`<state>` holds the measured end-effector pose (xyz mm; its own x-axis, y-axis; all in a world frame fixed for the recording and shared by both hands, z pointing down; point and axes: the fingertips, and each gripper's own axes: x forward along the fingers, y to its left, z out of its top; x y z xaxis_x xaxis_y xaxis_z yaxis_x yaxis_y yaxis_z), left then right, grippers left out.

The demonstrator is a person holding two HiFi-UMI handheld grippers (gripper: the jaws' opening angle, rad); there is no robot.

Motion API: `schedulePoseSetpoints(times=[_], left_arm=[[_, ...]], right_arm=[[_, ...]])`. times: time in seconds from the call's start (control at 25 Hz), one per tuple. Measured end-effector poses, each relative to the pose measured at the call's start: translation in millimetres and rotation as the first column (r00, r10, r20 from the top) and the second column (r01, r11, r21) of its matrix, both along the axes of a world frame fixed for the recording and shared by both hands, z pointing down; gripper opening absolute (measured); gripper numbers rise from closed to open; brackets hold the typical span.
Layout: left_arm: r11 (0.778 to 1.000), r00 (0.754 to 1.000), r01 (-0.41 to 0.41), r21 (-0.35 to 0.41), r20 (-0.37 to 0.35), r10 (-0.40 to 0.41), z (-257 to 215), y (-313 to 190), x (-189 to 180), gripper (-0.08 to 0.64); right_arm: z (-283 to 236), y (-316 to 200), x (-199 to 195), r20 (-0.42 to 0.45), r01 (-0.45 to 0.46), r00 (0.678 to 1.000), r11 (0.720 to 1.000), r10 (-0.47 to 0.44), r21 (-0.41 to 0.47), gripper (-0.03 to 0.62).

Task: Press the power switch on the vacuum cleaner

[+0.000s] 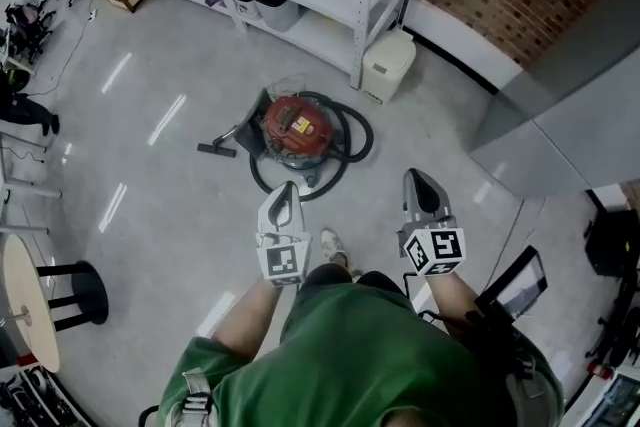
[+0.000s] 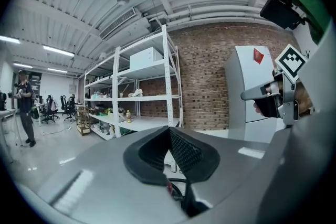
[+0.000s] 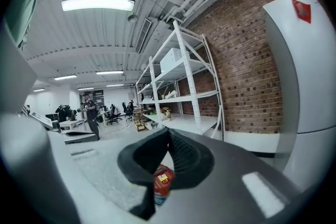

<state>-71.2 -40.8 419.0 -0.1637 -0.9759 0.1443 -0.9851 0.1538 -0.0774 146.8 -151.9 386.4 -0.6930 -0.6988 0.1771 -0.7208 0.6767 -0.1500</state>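
**Reach not begun: both grippers closed, vacuum out ahead on the floor**

My left gripper (image 2: 169, 131) has its jaws together at the tips with nothing between them; my right gripper (image 3: 168, 132) is the same, closed and empty; both hang near my body, well apart from the vacuum cleaner (image 1: 296, 127), which stands on the floor (image 1: 150, 175) farther out and slightly left, its red body ringed by a black hose (image 1: 355, 140); I judge this the approach step, with no contact made; the next move calls for stepping in, lowering one closed tip over the red body and finding the power switch, too small to make out from here; far right of it a white bin (image 1: 388, 65) stands lid shut, contents hidden; a grey tub (image 1: 275, 12) on the bottom shelf (image 1: 320, 35) shows nothing I can read
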Motion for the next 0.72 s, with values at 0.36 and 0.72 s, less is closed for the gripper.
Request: schedulePoseSetpoints(times=[0.36, 0.72], left_arm=[[0.994, 0.994, 0.105, -0.006, -0.02, -0.106, 8, -10, -62, 0.006], [0.971, 0.97, 0.24, -0.005, -0.027, -0.24, 10, -6, -102, 0.006]], right_arm=[[0, -33, -89, -0.025, 0.137, 0.99, 0.991, -0.137, 0.007, 0.003], [1, -54, -155, -0.029, 0.276, 0.961, 0.961, -0.276, 0.01, 0.003]])
